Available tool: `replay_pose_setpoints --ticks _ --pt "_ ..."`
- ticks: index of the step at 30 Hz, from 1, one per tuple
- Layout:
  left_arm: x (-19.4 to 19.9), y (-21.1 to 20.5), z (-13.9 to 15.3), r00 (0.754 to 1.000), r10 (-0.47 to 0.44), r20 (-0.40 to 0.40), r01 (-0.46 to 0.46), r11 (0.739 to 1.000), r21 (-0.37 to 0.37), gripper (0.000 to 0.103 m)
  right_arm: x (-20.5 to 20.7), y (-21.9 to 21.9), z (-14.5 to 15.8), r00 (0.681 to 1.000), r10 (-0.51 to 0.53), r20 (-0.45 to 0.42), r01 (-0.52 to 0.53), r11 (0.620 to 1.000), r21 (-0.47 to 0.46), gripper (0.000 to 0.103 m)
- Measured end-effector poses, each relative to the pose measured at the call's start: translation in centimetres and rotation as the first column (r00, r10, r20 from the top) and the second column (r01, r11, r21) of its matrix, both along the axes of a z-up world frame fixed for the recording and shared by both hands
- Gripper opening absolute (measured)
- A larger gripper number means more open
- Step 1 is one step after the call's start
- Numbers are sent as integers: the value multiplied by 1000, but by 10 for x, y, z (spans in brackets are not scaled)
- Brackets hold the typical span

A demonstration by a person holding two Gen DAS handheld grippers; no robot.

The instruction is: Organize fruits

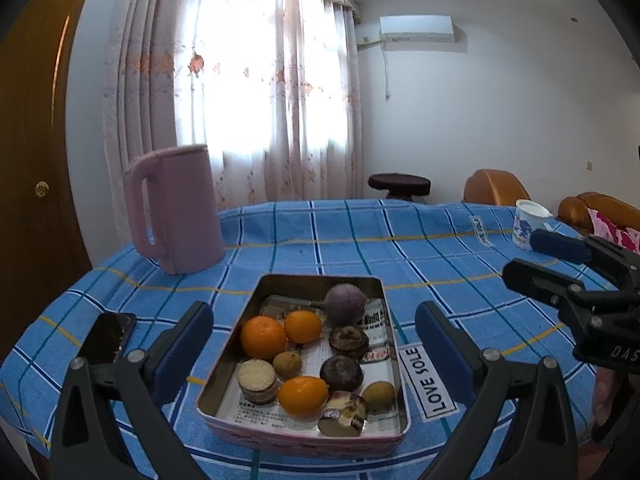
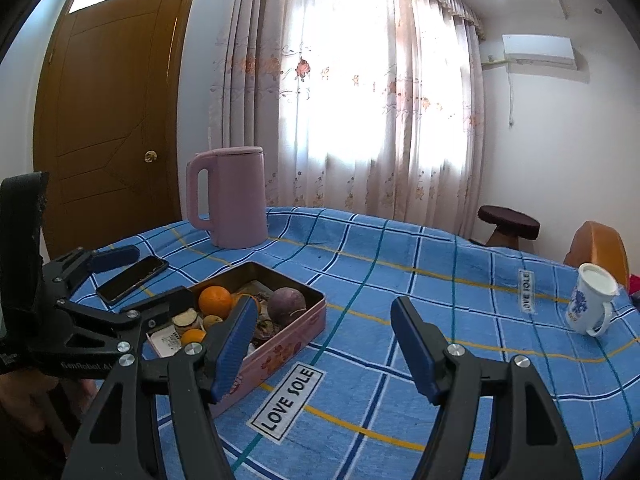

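Observation:
A pink metal tin [image 1: 280, 442] sits on the blue plaid cloth, also in the right wrist view [image 2: 280, 344]. It holds oranges [image 1: 263, 337], a purple passion fruit [image 1: 345, 304], small brown longans [image 1: 287, 365], dark mangosteens [image 1: 341, 373] and cut pieces [image 1: 258, 380]. My left gripper [image 1: 314, 344] is open and empty, its fingers on either side of the tin, just above it. My right gripper [image 2: 324, 344] is open and empty, over the cloth to the right of the tin; it also shows in the left wrist view [image 1: 536, 258].
A pink kettle [image 1: 176, 212] stands behind the tin at the left. A black phone [image 1: 106, 338] lies left of the tin. A white mug [image 2: 592, 304] stands at the far right. A stool [image 2: 508, 224] and orange chairs [image 1: 496, 188] lie beyond the table.

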State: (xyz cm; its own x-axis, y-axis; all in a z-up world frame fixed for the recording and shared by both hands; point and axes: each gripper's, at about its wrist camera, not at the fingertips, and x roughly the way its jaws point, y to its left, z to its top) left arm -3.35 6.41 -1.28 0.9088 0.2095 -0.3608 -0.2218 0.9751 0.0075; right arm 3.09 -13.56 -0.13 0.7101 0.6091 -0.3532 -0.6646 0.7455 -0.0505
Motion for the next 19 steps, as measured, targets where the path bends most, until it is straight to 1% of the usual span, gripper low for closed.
replay_pose_setpoints --ticks 3,6,12,19 --pt "-2 -1 3 1000 -5 10 5 1000 0 103 1 -6 3 1000 -12 8 12 1000 12 70" --pt "0 -2 2 1000 -5 0 5 1000 -2 103 3 -10 4 1000 -19 8 19 1000 19 71" --pt "4 -3 -3 999 -26 -25 26 999 -23 103 7 -11 -2 1000 -28 -9 28 999 18 71" --pt "3 -4 -4 999 -49 -24 48 998 -38 103 12 -13 -9 999 -42 -25 42 999 2 71"
